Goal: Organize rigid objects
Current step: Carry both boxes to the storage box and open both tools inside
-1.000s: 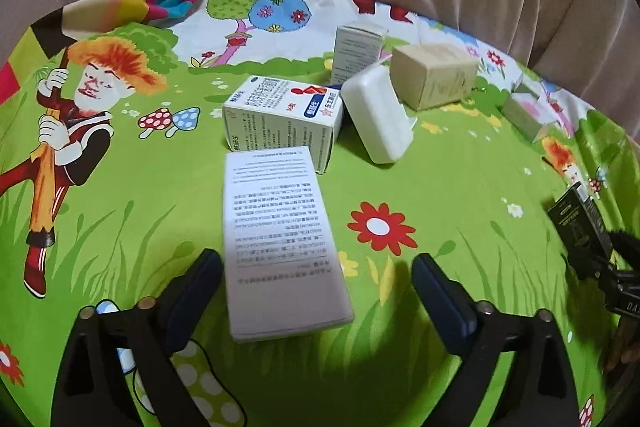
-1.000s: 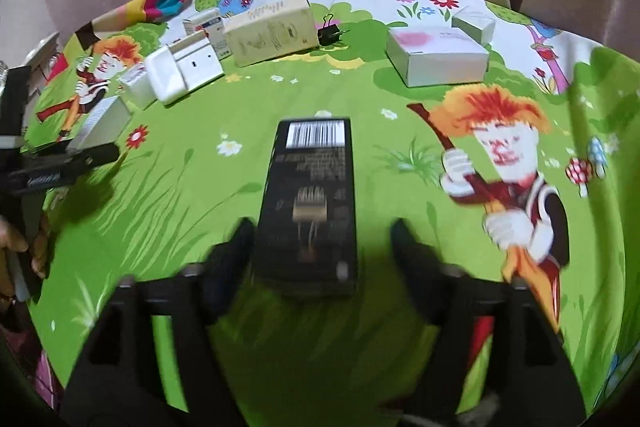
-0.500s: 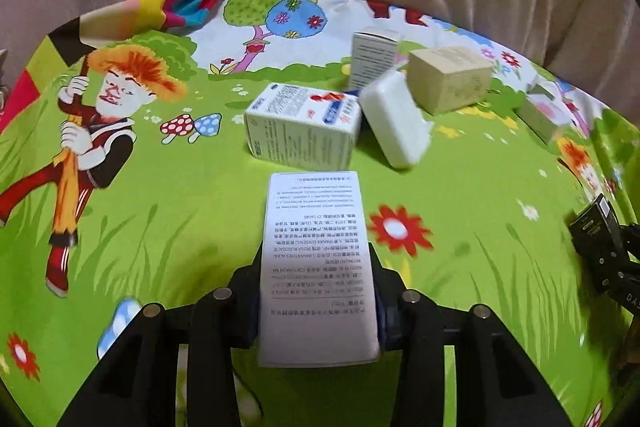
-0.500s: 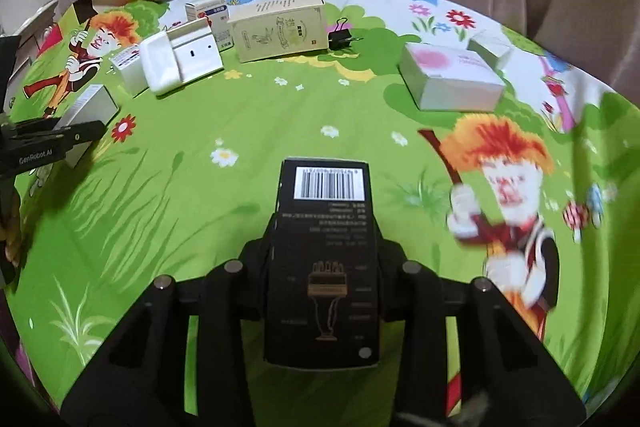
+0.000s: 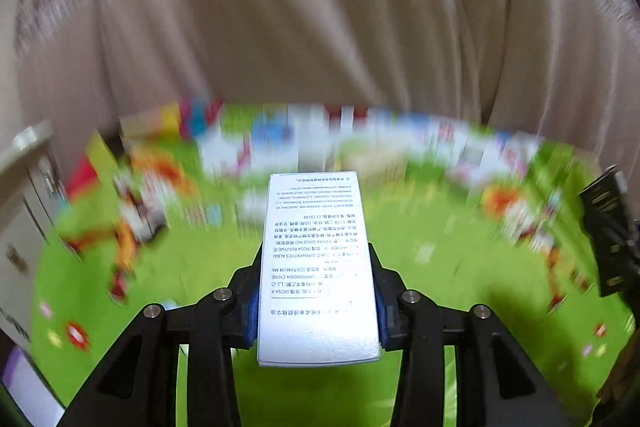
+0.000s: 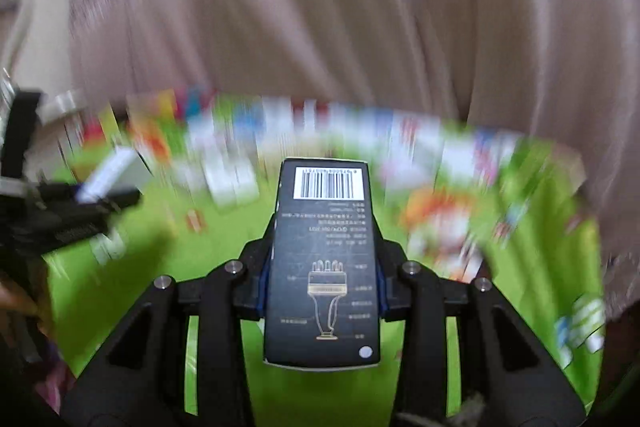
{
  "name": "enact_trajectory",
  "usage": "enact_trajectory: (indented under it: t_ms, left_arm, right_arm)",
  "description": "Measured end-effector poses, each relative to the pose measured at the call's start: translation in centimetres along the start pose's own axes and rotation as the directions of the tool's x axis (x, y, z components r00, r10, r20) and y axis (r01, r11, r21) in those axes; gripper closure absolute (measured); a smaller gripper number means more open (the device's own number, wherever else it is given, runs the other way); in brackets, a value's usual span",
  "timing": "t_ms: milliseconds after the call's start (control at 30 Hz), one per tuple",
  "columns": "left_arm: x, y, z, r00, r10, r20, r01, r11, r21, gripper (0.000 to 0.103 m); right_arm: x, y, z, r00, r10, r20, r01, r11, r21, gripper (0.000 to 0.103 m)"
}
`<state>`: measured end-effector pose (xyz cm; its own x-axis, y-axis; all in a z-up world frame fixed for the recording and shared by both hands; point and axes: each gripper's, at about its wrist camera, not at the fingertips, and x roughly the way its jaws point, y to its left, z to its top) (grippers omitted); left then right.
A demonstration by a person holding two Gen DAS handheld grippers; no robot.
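My left gripper (image 5: 316, 291) is shut on a long white box (image 5: 316, 259) with printed text and holds it up above the green cartoon cloth (image 5: 180, 267). My right gripper (image 6: 322, 279) is shut on a long black box (image 6: 324, 259) with a barcode and holds it up above the same cloth (image 6: 160, 259). The black box also shows at the right edge of the left wrist view (image 5: 608, 227). The left gripper with the white box shows at the left of the right wrist view (image 6: 72, 211). The other boxes on the cloth are smeared by motion blur.
A beige curtain (image 5: 320, 7) hangs behind the cloth and fills the upper half of both views (image 6: 340, 7). A white cabinet (image 5: 24, 195) stands at the left edge. Blurred small boxes (image 6: 232, 183) lie along the far side of the cloth.
Both grippers closed on their boxes, the left on the white one and the right on the black one, and lifted them off the cloth. Both views have tilted up towards the curtain.
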<state>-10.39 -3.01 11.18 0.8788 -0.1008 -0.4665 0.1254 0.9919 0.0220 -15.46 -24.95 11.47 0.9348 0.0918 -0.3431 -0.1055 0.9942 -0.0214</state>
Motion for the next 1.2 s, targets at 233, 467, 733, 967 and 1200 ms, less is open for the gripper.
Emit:
enact_trajectory:
  t_ms: [233, 467, 733, 967, 1200]
  left_arm:
    - [-14.3, -1.7, 4.7, 0.848, 0.011, 0.53, -0.008, 1.0, -0.008, 0.06]
    - [-18.2, -2.1, 5.5, 0.795, -0.023, 0.606, 0.01, 1.0, 0.025, 0.06]
    - [-20.3, -0.4, 3.8, 0.817, 0.002, 0.576, -0.011, 1.0, 0.011, 0.06]
    - [-21.3, 3.6, 1.6, 0.863, 0.081, 0.498, -0.076, 0.997, -0.031, 0.06]
    - [-21.8, 8.7, -1.0, 0.902, 0.19, 0.386, -0.166, 0.981, -0.096, 0.06]
  right_arm:
    - [-13.8, 2.6, 5.3, 0.861, -0.105, 0.498, 0.155, 0.986, -0.06, 0.06]
    - [-16.5, 5.1, 6.5, 0.828, -0.064, 0.557, 0.154, 0.981, -0.116, 0.06]
    - [-17.3, 6.5, 6.8, 0.844, 0.018, 0.536, 0.07, 0.987, -0.144, 0.06]
    - [-16.4, 10.2, 6.9, 0.877, 0.189, 0.443, -0.1, 0.971, -0.216, 0.06]
    - [-14.7, 16.1, 6.5, 0.863, 0.401, 0.307, -0.31, 0.901, -0.305, 0.06]
